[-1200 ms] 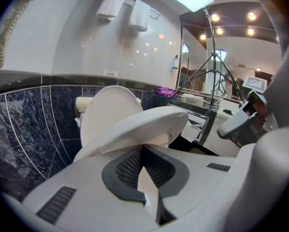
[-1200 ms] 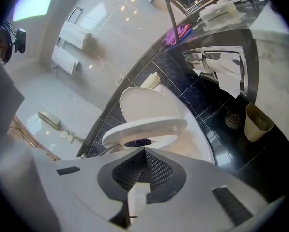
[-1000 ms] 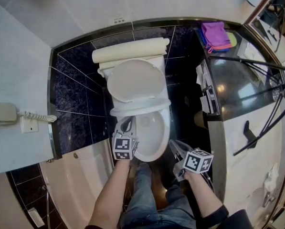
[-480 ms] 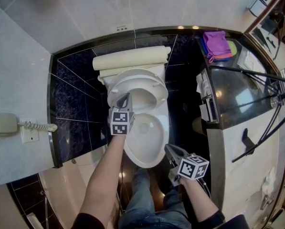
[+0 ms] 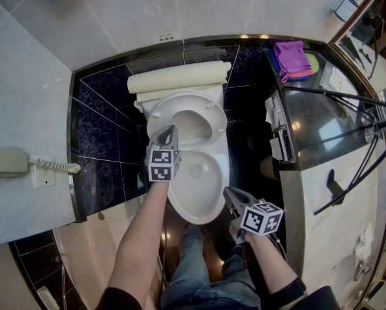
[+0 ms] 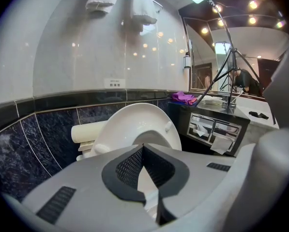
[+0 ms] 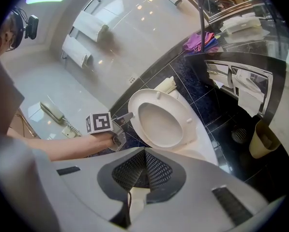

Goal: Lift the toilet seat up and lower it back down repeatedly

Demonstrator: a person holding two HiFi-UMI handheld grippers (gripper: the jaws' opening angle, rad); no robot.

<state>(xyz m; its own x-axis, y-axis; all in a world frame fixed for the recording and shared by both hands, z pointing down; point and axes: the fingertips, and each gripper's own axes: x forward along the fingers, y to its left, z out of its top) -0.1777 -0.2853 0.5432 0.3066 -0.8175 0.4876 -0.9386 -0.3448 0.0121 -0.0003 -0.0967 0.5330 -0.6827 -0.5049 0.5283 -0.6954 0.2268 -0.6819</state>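
The white toilet seat [image 5: 191, 106] stands raised, leaning back against the lid and tank, and the bowl [image 5: 199, 187] lies open below it. My left gripper [image 5: 169, 132] is shut with nothing in it, and its tip rests against the seat's left rim. The left gripper view looks past its closed jaws at the upright seat [image 6: 134, 124]. In the right gripper view the seat ring [image 7: 183, 111] shows with the left gripper [image 7: 129, 116] at its edge. My right gripper [image 5: 227, 194] hangs shut and empty off the bowl's front right, touching nothing.
The cream tank top [image 5: 180, 78] sits behind the seat. A dark counter at the right carries a purple cloth [image 5: 291, 52] and a tissue dispenser [image 5: 278, 132]; tripod legs [image 5: 348, 95] cross above it. A wall phone [image 5: 5, 161] hangs at left. The person's legs [image 5: 199, 270] stand before the bowl.
The seat has swung from half raised to upright against the lid. My left gripper moved away toward the tank with its rim. The right gripper has stayed by the bowl's front.
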